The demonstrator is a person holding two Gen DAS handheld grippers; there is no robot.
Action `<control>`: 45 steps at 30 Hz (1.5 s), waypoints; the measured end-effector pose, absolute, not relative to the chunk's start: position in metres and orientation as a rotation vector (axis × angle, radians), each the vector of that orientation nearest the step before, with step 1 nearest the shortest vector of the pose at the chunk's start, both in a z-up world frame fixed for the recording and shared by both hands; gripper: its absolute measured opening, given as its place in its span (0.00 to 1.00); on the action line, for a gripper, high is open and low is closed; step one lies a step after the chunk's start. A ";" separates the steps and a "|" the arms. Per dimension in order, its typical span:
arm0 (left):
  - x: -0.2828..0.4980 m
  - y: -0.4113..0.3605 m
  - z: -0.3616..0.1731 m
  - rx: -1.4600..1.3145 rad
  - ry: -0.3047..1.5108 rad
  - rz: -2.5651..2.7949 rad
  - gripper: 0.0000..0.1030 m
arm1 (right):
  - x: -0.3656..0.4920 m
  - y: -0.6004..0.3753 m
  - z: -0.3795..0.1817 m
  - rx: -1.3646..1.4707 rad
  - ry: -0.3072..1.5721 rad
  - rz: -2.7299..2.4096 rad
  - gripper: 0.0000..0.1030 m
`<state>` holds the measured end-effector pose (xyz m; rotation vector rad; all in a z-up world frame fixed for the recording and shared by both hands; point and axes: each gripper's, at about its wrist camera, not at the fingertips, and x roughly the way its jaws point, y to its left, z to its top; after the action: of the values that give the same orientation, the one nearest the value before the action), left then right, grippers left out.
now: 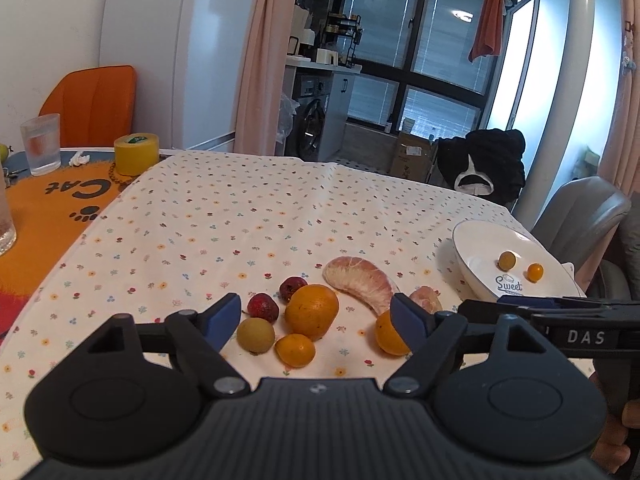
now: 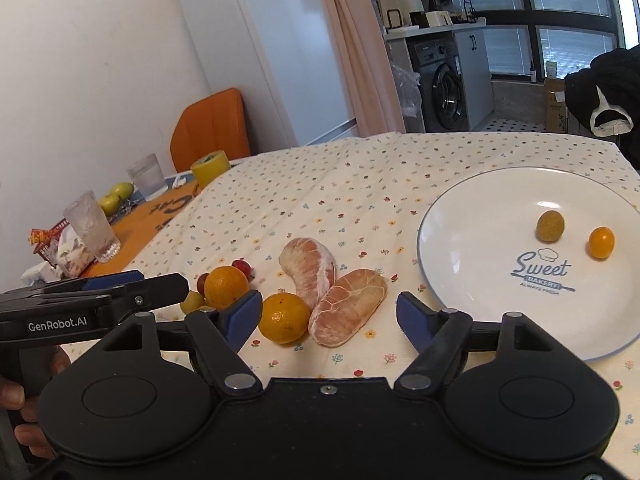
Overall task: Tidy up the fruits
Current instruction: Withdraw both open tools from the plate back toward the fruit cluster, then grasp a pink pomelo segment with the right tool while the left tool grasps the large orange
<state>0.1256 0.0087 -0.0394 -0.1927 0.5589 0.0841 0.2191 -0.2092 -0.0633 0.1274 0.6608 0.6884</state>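
Note:
Loose fruit lies on the flowered cloth: an orange (image 1: 312, 311), a second orange (image 1: 390, 334) (image 2: 283, 318), a small kumquat (image 1: 295, 350), a greenish round fruit (image 1: 256, 335), two red fruits (image 1: 263, 307), and two peeled pomelo segments (image 2: 347, 306) (image 2: 309, 267). A white plate (image 2: 472, 248) (image 1: 476, 240) at the right holds a brownish round fruit (image 2: 550, 226) and a kumquat (image 2: 601, 242). My left gripper (image 1: 316, 320) is open just short of the fruit cluster. My right gripper (image 2: 329, 315) is open, with the second orange and the near pomelo segment between its fingers, untouched.
At the far left, on an orange cat mat (image 1: 60, 200), stand a yellow tape roll (image 1: 135, 153), drinking glasses (image 1: 41, 144) (image 2: 92, 226), green apples (image 2: 120, 194) and snack packets (image 2: 60, 248). An orange chair (image 1: 92, 104) and a grey chair (image 1: 580, 216) flank the table.

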 end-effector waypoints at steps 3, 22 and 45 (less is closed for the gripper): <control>0.132 0.011 -0.043 -0.207 0.575 0.071 0.69 | 0.225 -0.201 -0.067 0.117 0.681 0.681 0.57; 0.167 0.020 -0.056 -0.246 0.633 -0.006 0.45 | 0.253 -0.176 -0.080 0.046 0.733 0.609 0.48; 0.183 0.021 -0.075 -0.236 0.702 0.018 0.44 | 0.232 -0.189 -0.078 -0.070 0.730 0.568 0.40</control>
<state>0.1834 0.0209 -0.0748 -0.2359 0.7018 0.0179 0.2316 -0.1895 -0.0779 -0.0696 0.7303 0.5680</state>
